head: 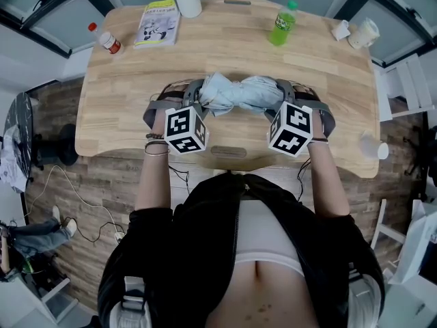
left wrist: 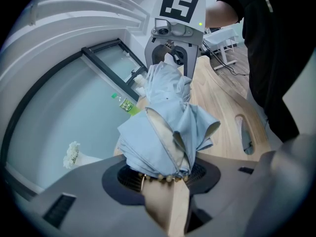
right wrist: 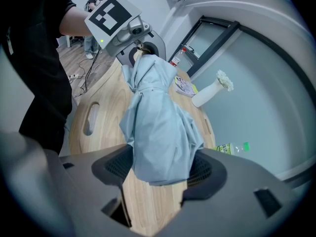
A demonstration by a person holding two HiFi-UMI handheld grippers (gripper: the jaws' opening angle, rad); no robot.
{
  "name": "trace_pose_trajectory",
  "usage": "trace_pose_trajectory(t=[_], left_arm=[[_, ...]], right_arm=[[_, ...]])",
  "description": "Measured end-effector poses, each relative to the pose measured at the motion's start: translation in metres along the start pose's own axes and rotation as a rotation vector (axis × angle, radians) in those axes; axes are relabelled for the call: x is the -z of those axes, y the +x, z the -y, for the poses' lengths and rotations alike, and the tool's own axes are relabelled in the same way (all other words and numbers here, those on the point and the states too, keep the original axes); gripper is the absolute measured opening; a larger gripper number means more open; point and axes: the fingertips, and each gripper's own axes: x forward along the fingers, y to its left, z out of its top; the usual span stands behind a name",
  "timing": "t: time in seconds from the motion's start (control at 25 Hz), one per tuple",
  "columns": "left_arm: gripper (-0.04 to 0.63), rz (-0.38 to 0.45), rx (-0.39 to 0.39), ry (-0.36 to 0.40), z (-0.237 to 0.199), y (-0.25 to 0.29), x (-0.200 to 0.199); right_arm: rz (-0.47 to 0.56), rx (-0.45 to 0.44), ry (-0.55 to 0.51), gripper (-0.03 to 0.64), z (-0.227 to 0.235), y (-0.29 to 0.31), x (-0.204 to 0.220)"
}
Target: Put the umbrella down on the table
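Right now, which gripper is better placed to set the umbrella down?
Neither alone: left gripper and right gripper each clamp one end of the umbrella, roughly level over the table. Probably lower with both together.

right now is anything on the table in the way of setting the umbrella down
Nothing visible: the wooden table below the umbrella is bare; the green bottle and booklet sit at its far edge.

Nothing is legible: the print on the booklet and the labels on the green bottle and red-capped bottle are too small.
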Motion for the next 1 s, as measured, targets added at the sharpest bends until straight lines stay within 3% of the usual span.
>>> trace_pose_trajectory(t=[1.0], left_arm=[[0.199, 0.002, 0.030, -0.014, 0.020, 0.020, 0.007]], right_arm=[[-0.032, -0.027, 0.012, 0.327, -0.016, 0.020, 0.011]])
